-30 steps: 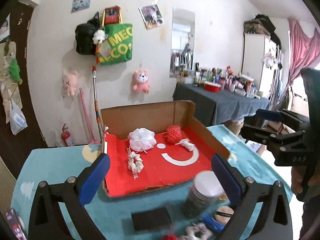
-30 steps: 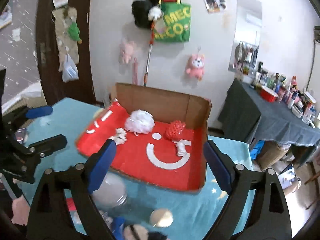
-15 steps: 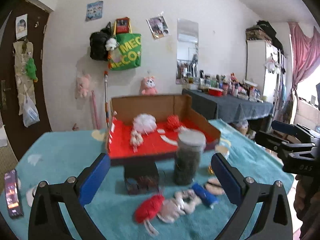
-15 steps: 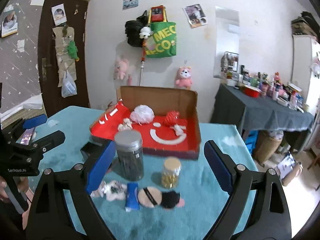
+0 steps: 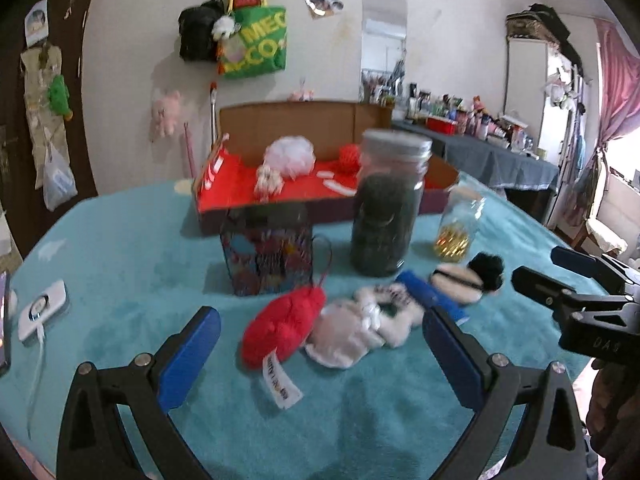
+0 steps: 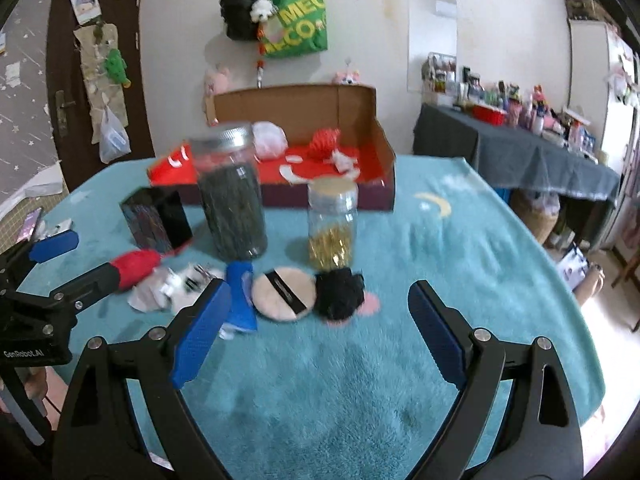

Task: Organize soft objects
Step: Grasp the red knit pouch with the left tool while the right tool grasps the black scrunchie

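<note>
— Table (image 6: 460,240) first: teal fuzzy cover, everything sits on it. What's the biggest thing on there?

— Cardboard box (image 5: 304,128) at the far side, red inside, with a white puff (image 5: 290,156), a red ball (image 6: 325,142) and some small white bits already in it.

— And nearer than the box?

— Tall dark jar (image 6: 232,196) with a metal lid, a smaller jar (image 6: 332,224) of gold bits to its right, and a dark patterned cube (image 5: 272,252) on the left.

— Where are the soft things?

— Lying in a row near the jars: red plush (image 5: 284,324) leftmost, then a white plush (image 5: 352,328), a blue piece (image 6: 242,296), a round beige pad (image 6: 282,292) and a black pompom (image 6: 340,292) on the right.

— The two tools?

— Left gripper (image 5: 320,344) hangs over the red and white plush, fingers wide apart, nothing clamped. Right gripper (image 6: 318,316) is just near of the pad and pompom, fingers also spread, empty.
</note>
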### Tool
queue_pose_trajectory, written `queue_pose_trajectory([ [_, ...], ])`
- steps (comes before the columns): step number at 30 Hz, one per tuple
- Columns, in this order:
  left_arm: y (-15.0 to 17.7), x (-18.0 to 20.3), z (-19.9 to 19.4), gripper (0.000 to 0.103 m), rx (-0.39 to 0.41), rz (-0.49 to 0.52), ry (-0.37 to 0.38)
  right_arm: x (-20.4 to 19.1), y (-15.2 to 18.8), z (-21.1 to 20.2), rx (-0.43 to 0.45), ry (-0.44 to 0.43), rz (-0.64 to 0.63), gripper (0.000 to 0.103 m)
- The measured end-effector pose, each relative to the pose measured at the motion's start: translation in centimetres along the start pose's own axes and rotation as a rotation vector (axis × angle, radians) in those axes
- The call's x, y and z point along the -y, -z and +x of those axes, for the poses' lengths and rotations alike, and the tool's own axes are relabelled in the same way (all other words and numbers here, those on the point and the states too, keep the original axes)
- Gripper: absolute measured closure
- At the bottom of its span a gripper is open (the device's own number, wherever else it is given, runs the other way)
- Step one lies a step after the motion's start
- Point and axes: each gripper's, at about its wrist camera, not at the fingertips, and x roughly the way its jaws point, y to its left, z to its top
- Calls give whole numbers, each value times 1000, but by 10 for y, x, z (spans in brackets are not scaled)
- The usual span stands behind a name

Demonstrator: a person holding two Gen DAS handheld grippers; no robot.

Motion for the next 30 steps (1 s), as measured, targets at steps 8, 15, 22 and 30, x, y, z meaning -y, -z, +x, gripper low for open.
queue_pose_trajectory([
  [8,0,-16,14,0,-48,-28,-26,15,8,18,-45,1,38,12],
  [15,-6,-30,27,3,-90,-23,-48,25,1,39,-96,10,44,12],
  [22,-2,-37,45,44,-175,-38,27,41,-4,54,-148,-75,125,26],
  [30,-2,-31,32,58,-117,-14,59,42,-1,52,-138,-165,148,77],
])
